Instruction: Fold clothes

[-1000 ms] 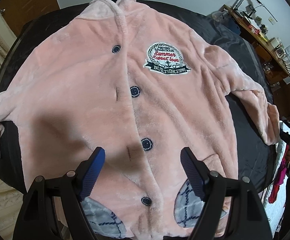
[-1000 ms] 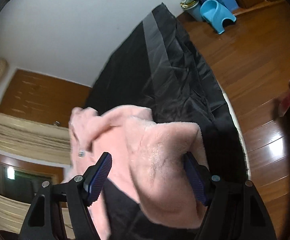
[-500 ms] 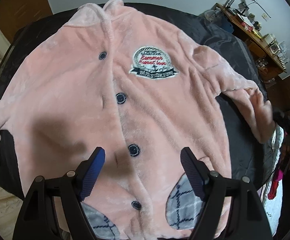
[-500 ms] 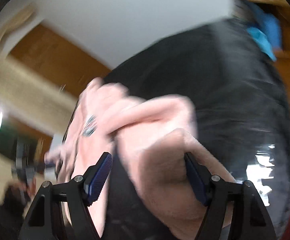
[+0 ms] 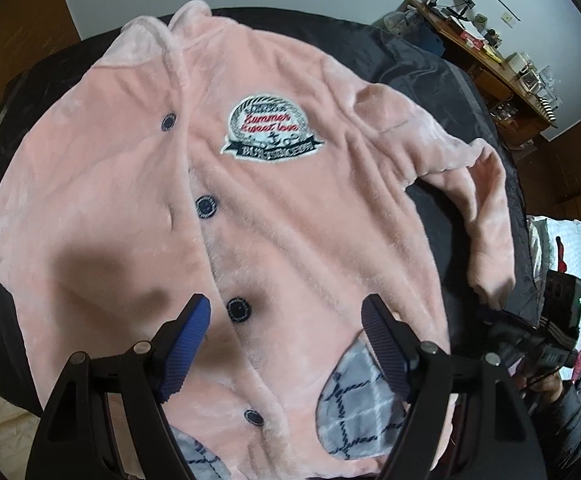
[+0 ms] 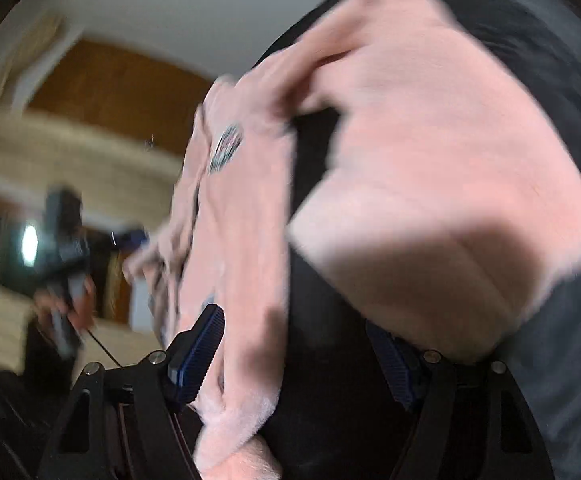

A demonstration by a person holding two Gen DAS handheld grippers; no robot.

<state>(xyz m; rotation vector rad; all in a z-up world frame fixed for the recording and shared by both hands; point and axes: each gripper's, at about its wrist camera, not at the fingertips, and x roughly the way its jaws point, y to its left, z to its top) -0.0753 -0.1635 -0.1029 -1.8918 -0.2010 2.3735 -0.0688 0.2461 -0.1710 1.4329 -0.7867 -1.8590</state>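
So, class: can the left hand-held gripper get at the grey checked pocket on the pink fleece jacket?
Probably yes: the left hand-held gripper hangs open just above the grey checked pocket, with nothing between them.

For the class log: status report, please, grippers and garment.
Left gripper open above pink jacket. Right gripper open, at its sleeve. Nothing blocking.

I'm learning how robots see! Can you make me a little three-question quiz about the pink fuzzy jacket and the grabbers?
1. True or false: the pink jacket lies front-up on the black cover.
2. How many dark buttons show down its front in the left wrist view?
3. The left gripper is: A) open above the jacket, B) clamped on a sleeve, C) holding a button.

Key: 1 true; 2 four; 3 A.
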